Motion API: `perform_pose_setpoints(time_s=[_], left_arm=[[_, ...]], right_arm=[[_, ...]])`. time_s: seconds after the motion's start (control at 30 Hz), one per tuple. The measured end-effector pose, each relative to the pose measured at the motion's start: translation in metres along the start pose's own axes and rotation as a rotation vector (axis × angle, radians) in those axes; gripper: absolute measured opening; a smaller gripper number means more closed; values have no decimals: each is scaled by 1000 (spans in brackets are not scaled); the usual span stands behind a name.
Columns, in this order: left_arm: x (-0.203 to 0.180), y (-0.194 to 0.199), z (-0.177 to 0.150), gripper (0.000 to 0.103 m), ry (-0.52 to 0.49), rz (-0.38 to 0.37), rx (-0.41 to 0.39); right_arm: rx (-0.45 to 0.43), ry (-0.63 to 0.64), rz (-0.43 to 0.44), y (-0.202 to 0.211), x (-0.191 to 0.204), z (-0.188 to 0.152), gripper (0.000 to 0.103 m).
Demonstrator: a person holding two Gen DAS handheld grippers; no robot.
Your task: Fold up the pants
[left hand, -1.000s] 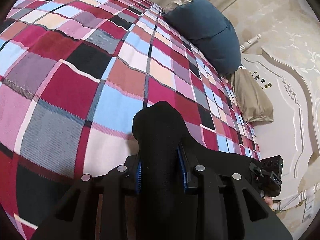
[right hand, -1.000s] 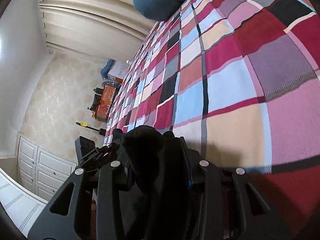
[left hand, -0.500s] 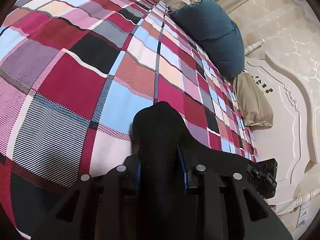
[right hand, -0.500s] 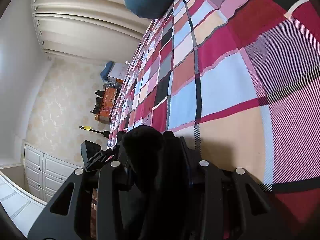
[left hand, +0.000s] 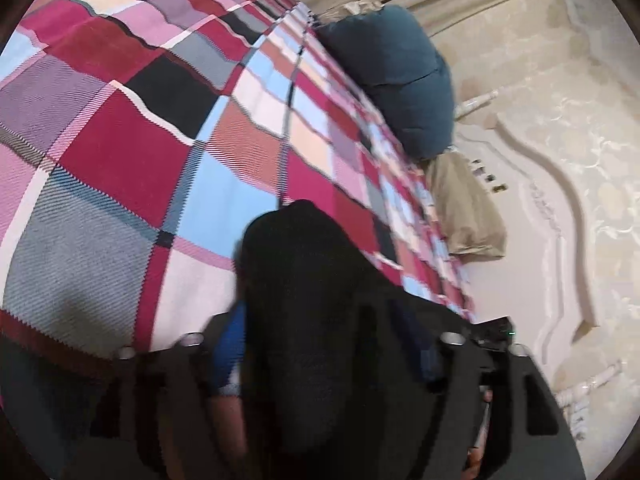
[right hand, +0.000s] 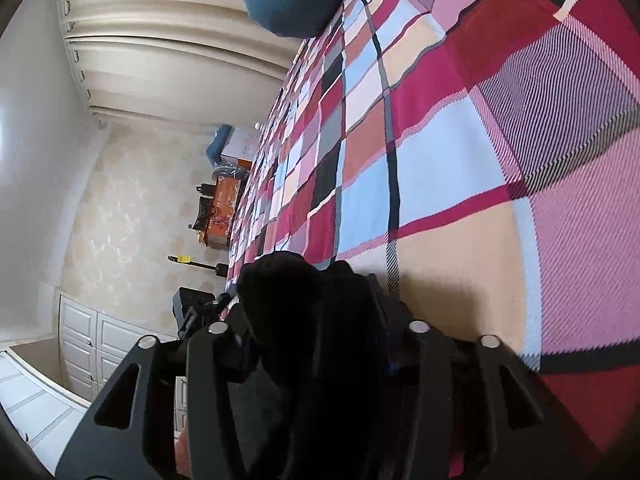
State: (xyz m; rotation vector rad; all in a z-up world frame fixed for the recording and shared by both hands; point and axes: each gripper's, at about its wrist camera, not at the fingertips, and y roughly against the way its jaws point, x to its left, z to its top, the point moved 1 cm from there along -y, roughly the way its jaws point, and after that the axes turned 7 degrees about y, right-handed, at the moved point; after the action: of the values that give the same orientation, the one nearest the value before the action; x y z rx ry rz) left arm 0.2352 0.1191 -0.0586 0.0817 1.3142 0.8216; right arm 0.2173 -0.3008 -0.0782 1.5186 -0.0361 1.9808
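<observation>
The black pants [left hand: 304, 280] bulge up as a thick fold between the fingers of my left gripper [left hand: 316, 312], just above the plaid bedspread [left hand: 140, 140]. That gripper's jaws are opening. The blue pads [left hand: 228, 352] stand clear of the cloth on both sides. In the right wrist view another bunch of the pants [right hand: 288, 280] fills the gap of my right gripper [right hand: 308, 304]. Its jaws are opening too, with the cloth still touching both fingers. The rest of the pants is hidden below the grippers.
A dark blue pillow [left hand: 400, 80] and a beige pillow [left hand: 464, 212] lie against the white headboard [left hand: 560, 200]. The right wrist view shows curtains [right hand: 160, 60], an orange box with clutter [right hand: 224, 208] and a white cabinet [right hand: 88, 340] beside the bed.
The left jaws have spread wide and let go of the fold, and that view has tilted and blurred. The right fingers stand slightly further apart. Both hands stayed in place.
</observation>
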Motion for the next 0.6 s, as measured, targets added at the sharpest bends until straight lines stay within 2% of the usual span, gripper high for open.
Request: perform_pose_setpoints(time_s=[0.1, 0.17, 0.3, 0.43, 0.6], left_arm=[[-3, 11, -13, 80, -19, -5, 8], [-2, 18, -26, 80, -29, -1, 20], [-5, 37, -61, 81, -65, 4, 27], [-10, 46, -92, 85, -68, -14, 34], [-15, 48, -117, 86, -64, -11, 13]], right_arm=[[2, -16, -3, 10, 0, -6, 51], [-15, -32, 10, 21, -1, -15, 56], [-37, -56, 41, 43, 1, -40, 63], [-12, -29, 29, 52, 13, -70, 68], [13, 36, -16, 50, 36, -101, 78]])
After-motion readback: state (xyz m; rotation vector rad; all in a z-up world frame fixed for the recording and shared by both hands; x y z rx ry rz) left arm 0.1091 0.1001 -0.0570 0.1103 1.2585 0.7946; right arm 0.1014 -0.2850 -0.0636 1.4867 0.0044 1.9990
